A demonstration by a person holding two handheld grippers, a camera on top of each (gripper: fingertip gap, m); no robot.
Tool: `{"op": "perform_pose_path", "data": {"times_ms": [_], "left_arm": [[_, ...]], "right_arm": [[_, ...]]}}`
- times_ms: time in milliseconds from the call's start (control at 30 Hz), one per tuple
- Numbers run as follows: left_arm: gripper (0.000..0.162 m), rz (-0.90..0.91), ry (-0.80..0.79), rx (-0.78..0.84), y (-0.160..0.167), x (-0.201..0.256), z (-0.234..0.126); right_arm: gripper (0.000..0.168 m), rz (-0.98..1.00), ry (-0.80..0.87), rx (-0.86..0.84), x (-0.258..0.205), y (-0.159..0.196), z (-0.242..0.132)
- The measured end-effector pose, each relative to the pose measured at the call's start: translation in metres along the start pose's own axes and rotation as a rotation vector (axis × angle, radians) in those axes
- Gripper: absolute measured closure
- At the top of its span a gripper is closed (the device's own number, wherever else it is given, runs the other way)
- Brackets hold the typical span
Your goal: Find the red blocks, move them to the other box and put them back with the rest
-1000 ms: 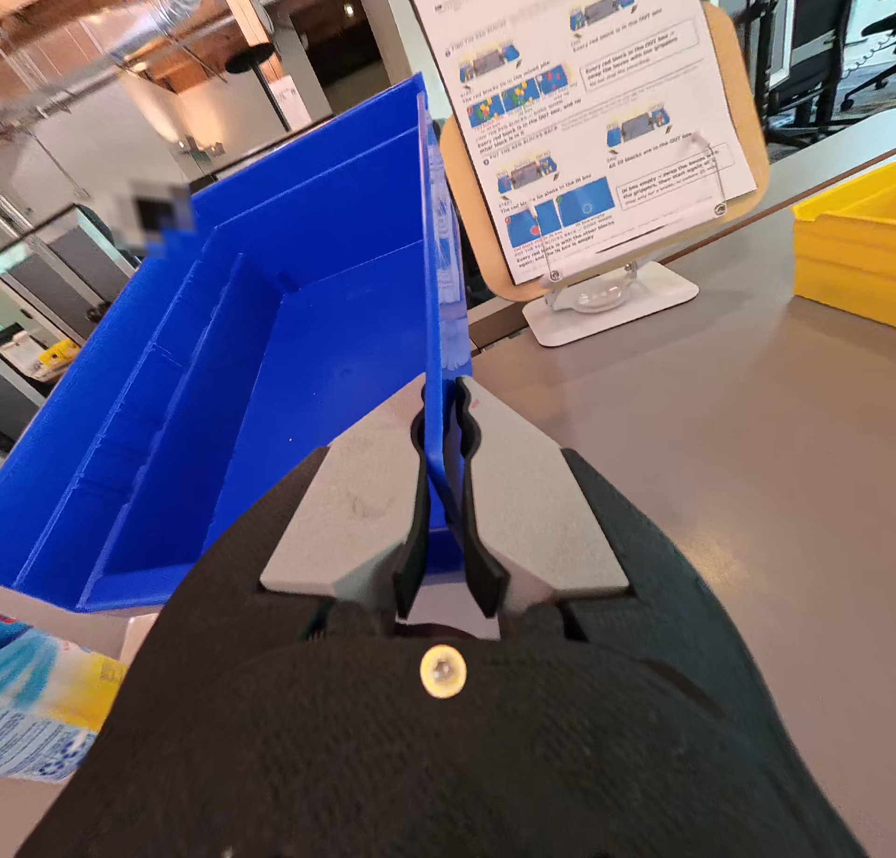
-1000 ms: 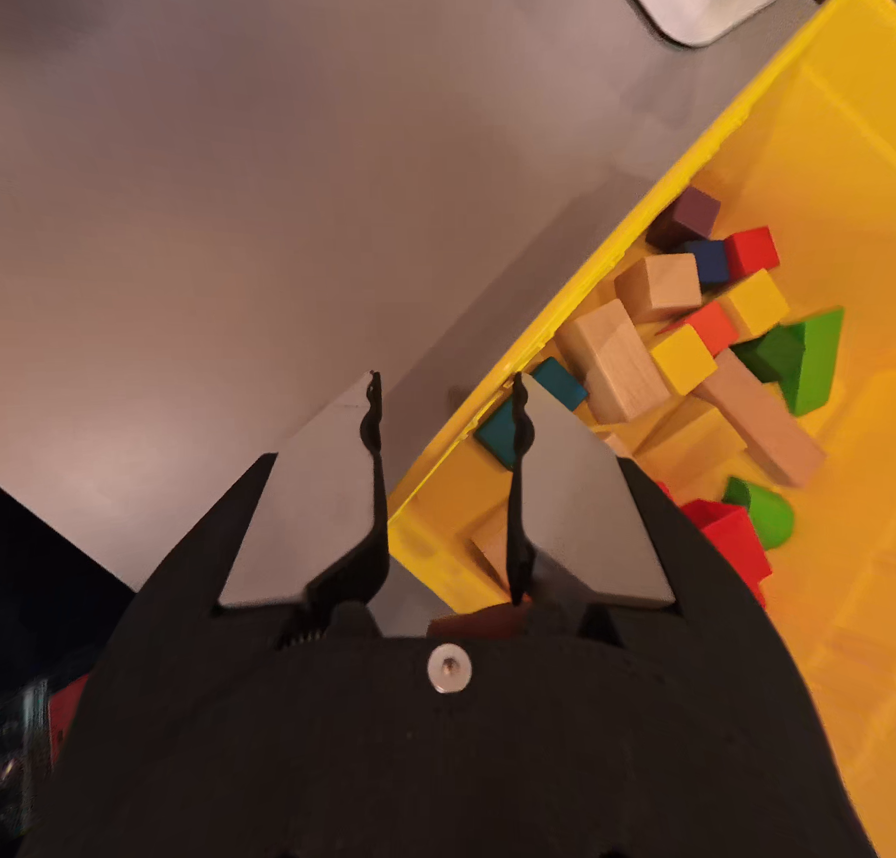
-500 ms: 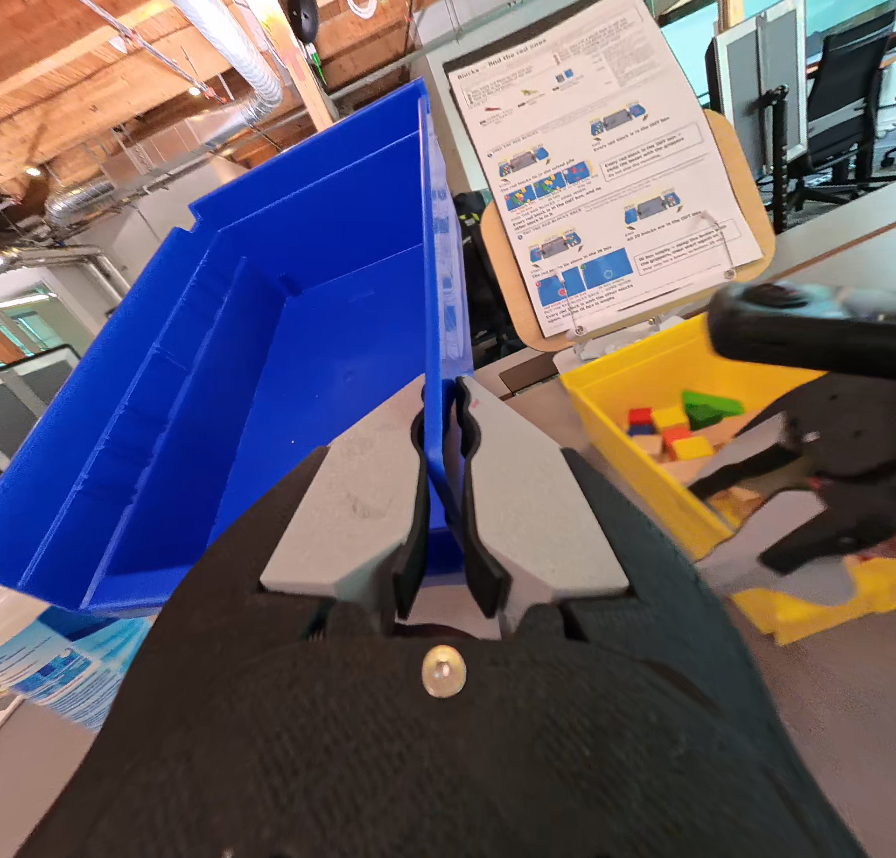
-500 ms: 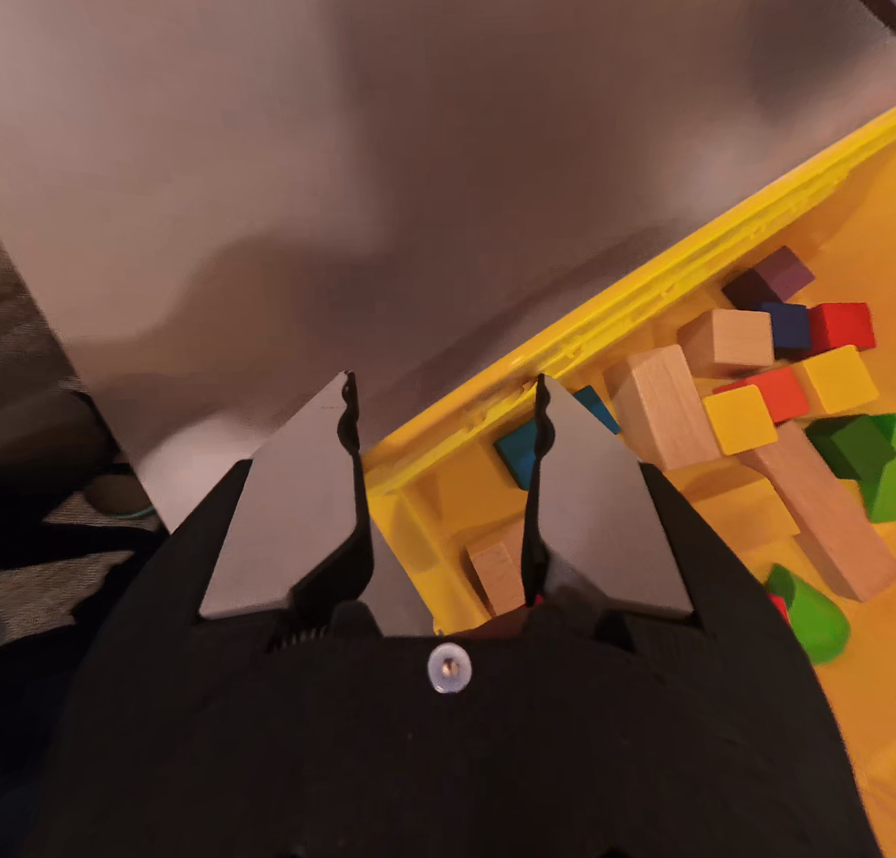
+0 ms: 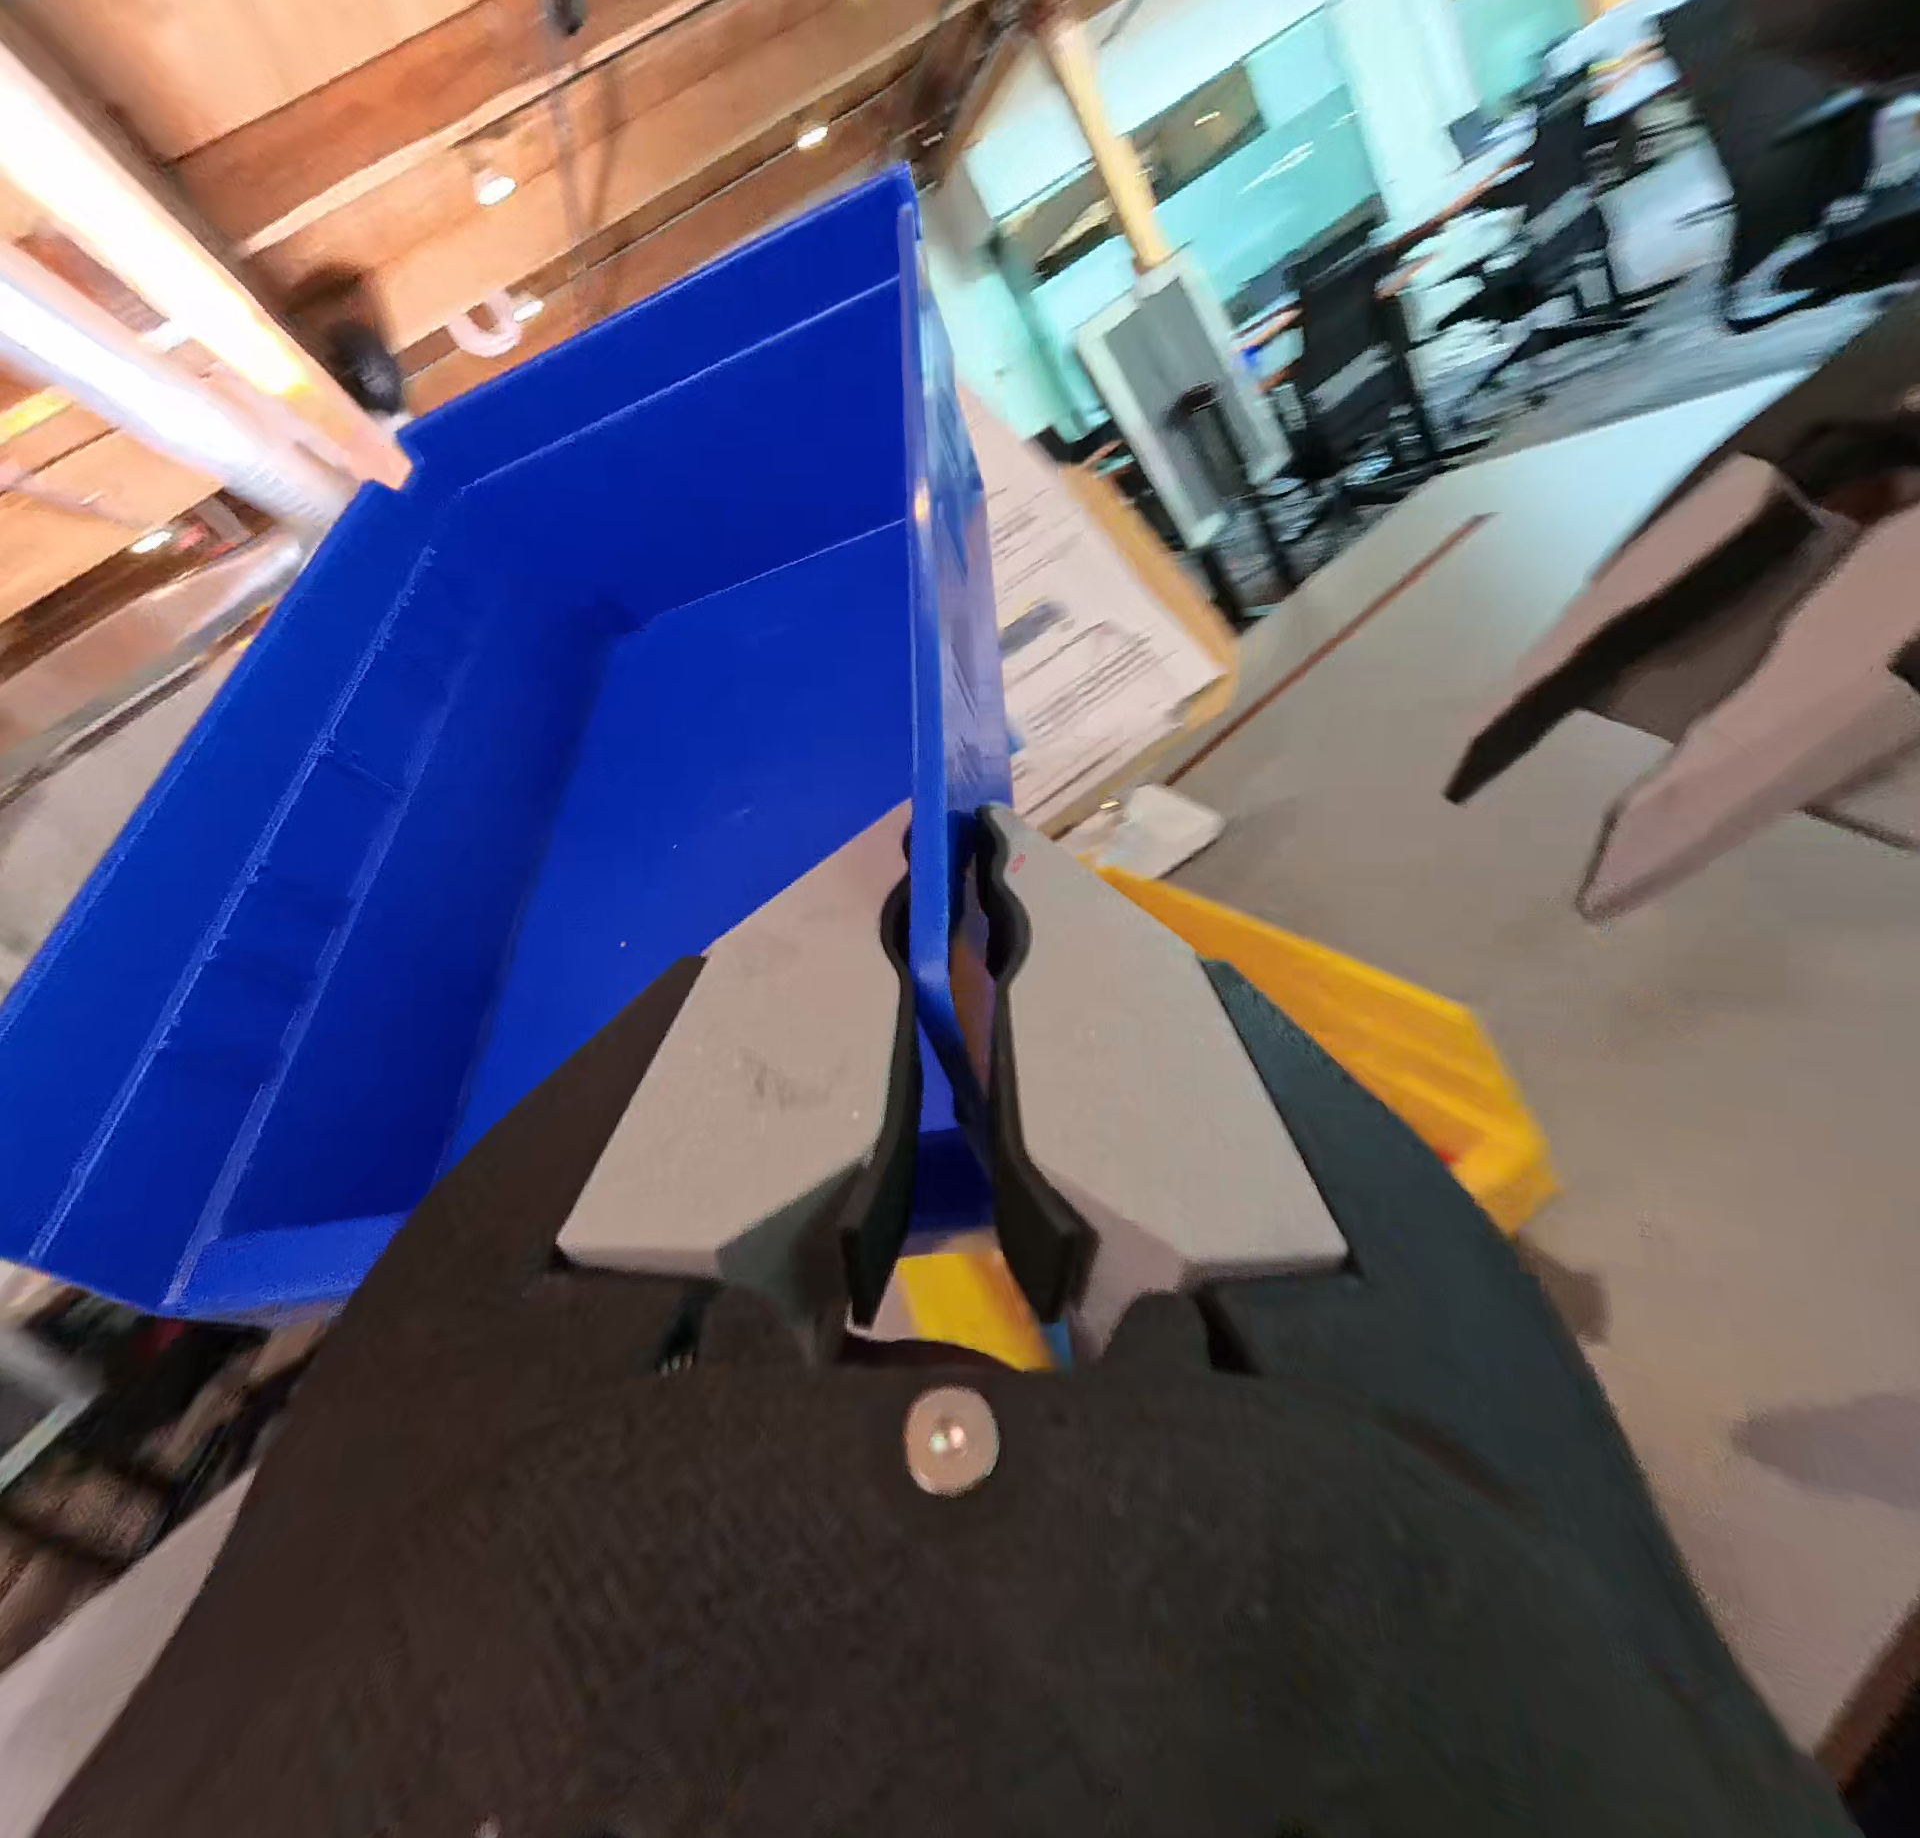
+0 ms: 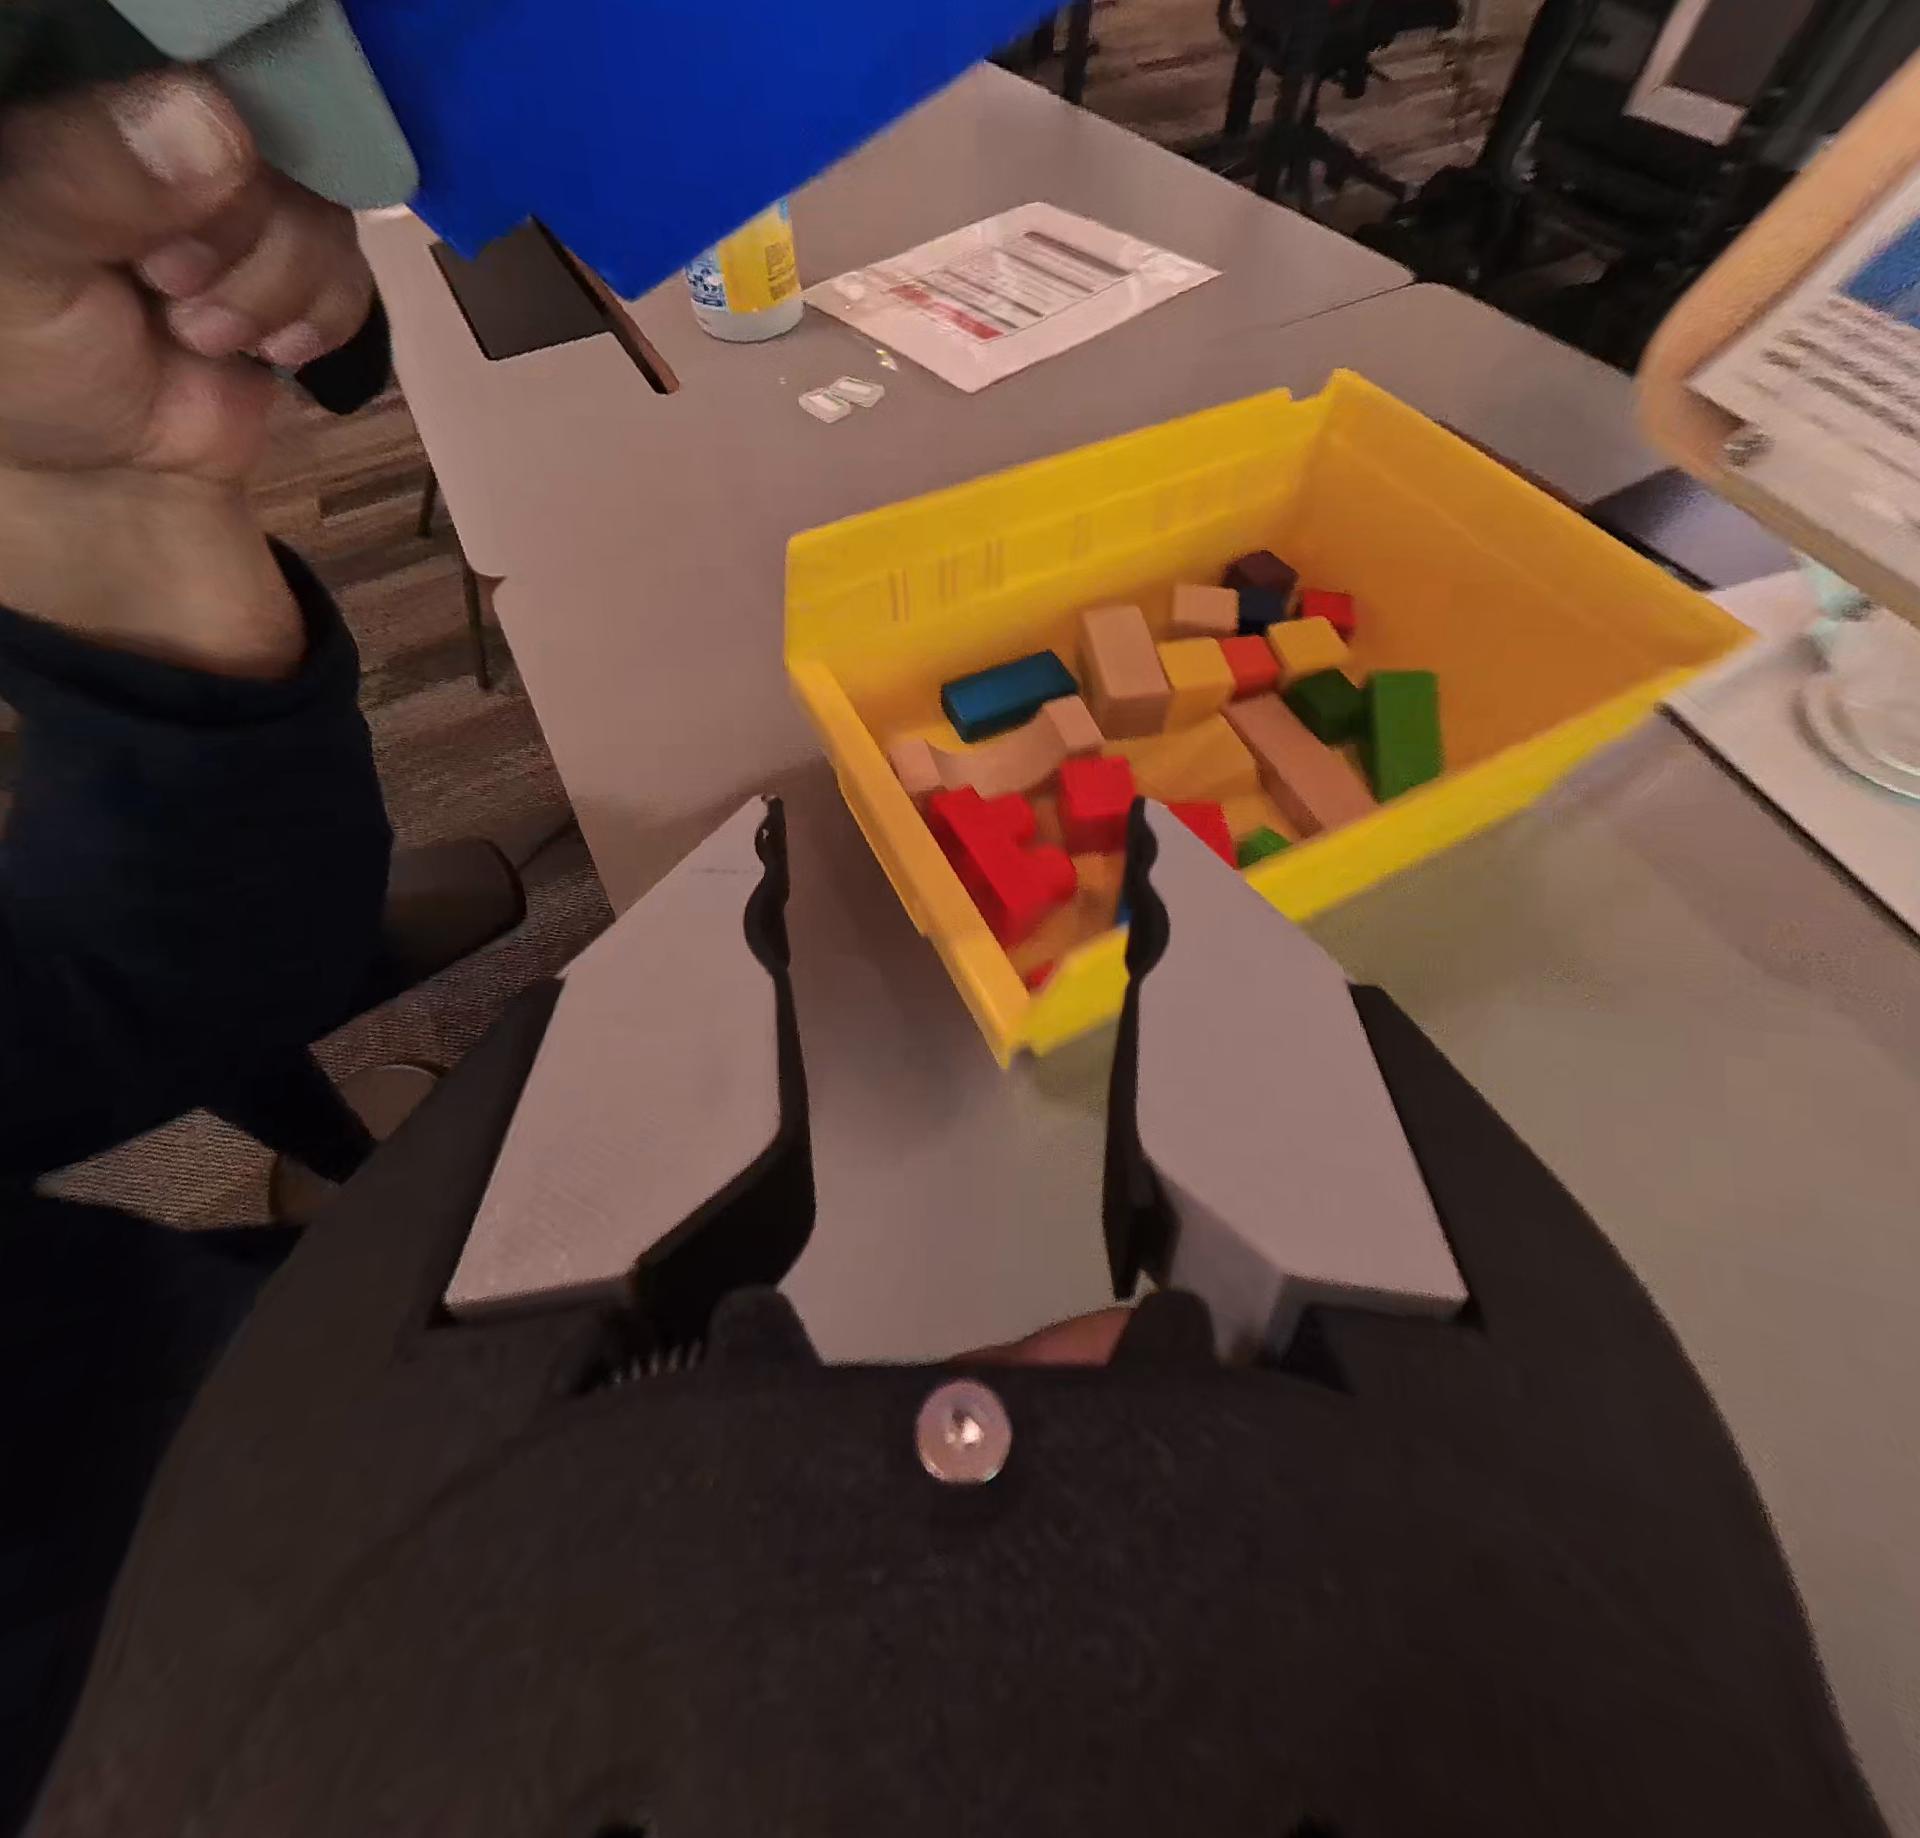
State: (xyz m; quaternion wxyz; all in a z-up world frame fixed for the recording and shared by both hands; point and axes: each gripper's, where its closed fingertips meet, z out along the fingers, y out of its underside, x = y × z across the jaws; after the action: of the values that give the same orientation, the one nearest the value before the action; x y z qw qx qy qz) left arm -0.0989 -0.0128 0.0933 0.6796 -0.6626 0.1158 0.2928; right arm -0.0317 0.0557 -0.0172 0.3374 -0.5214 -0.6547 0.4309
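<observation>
Red blocks (image 6: 1003, 858): clustered at the near left end of the yellow box (image 6: 1049, 552), mixed with blue, green, yellow and plain wooden pieces; more small red ones lie toward the far end.
Handling: likely light, rigid painted wood with flat faces; smooth paint may slip, so opposite flat sides offer the surest hold.
Yellow box: sits on the grey desk (image 6: 1558, 1061), open top facing up.
Blue box (image 5: 665, 749): lifted clear of the desk and tilted, its inside bare of blocks; thin, stiff plastic, probably light.
Left gripper (image 5: 951, 843): fingers clamped on the blue box's right side wall.
Right gripper (image 6: 951, 827): fingers spread apart, holding nothing, poised just above the yellow box's near corner.
Far off: a bottle (image 6: 748, 282) and a printed sheet (image 6: 1013, 287) on the desk.
</observation>
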Motion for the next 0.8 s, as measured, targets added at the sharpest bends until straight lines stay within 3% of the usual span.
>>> {"op": "perform_pose_path", "data": {"times_ms": [233, 400, 533, 600, 667, 800], "left_arm": [[0.158, 0.148, 0.335, -0.027, -0.025, 0.159, 0.066], [0.157, 0.054, 0.545, -0.061, -0.027, 0.251, 0.099], [0.156, -0.054, 0.624, -0.172, 0.0, 0.314, 0.125], [0.153, -0.166, 0.634, -0.205, 0.01, 0.338, 0.145], [0.145, -0.286, 0.745, -0.222, 0.005, 0.367, 0.149], [0.129, -0.367, 0.786, -0.144, -0.032, 0.336, 0.142]], "right_arm": [[0.11, -0.051, 0.256, -0.012, 0.044, 0.049, -0.132], [0.109, 0.038, 0.466, -0.08, 0.092, 0.108, -0.199], [0.105, 0.164, 0.565, -0.151, 0.128, 0.157, -0.226], [0.106, 0.202, 0.588, -0.138, 0.143, 0.168, -0.229], [0.106, 0.243, 0.596, -0.13, 0.161, 0.177, -0.222], [0.101, 0.322, 0.718, -0.185, 0.219, 0.203, -0.209]]}}
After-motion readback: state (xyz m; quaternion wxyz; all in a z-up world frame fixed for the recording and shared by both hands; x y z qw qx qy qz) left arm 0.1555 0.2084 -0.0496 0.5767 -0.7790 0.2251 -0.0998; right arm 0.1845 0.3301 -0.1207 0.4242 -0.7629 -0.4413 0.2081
